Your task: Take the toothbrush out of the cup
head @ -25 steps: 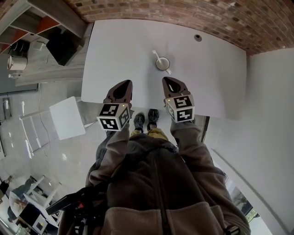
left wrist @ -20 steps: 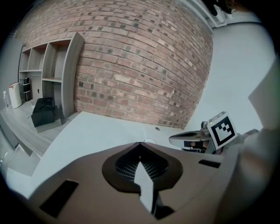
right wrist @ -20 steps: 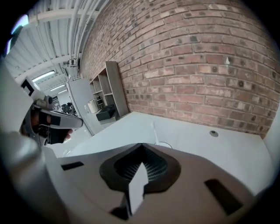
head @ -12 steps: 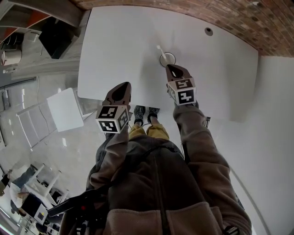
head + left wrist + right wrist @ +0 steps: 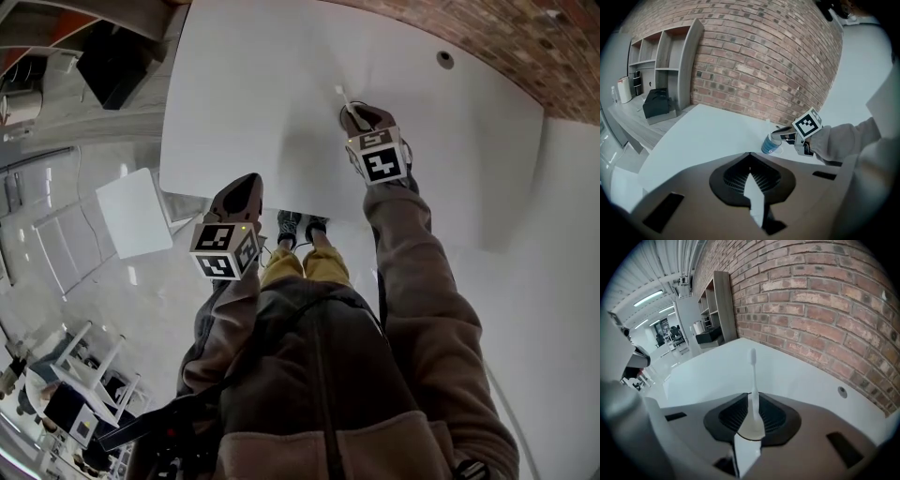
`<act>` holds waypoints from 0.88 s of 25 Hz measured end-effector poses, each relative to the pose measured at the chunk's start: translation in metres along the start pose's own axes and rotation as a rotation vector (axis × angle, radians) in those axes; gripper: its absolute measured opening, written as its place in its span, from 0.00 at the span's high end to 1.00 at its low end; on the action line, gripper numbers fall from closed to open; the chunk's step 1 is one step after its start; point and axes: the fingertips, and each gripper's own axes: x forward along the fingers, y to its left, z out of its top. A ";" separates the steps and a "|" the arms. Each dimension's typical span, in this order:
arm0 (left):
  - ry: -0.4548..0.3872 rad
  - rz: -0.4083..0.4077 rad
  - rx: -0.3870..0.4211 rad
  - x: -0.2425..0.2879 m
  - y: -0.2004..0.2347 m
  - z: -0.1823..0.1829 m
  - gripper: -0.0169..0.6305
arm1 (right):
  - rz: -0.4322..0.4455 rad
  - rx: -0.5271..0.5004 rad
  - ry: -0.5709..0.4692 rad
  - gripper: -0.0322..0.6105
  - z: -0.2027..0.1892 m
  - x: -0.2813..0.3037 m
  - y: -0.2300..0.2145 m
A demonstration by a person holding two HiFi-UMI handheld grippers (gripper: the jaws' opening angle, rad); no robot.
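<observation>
Your right gripper [image 5: 354, 117] pinched the toothbrush [image 5: 753, 376] at the cup [image 5: 769, 144] on the white table [image 5: 244, 84], while your left gripper [image 5: 246, 183] hovered well apart, jaws pressed together.

A plain white tabletop [image 5: 253, 103] is pushed right up against a brick wall [image 5: 487, 42]. A blue cup [image 5: 769, 144] is stood on it toward the back, and a small round grommet [image 5: 445, 59] is set in near the far corner.
</observation>
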 end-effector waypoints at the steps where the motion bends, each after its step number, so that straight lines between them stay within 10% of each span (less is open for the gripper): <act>1: 0.002 0.003 -0.002 0.000 0.003 -0.002 0.97 | 0.000 -0.009 0.018 0.86 0.000 0.005 0.000; 11: -0.007 0.018 -0.009 -0.007 0.013 -0.003 0.97 | -0.022 -0.064 0.079 0.87 -0.004 0.016 -0.003; 22: -0.185 0.006 0.053 -0.019 -0.008 0.059 0.97 | -0.116 -0.018 -0.199 0.87 0.056 -0.093 0.000</act>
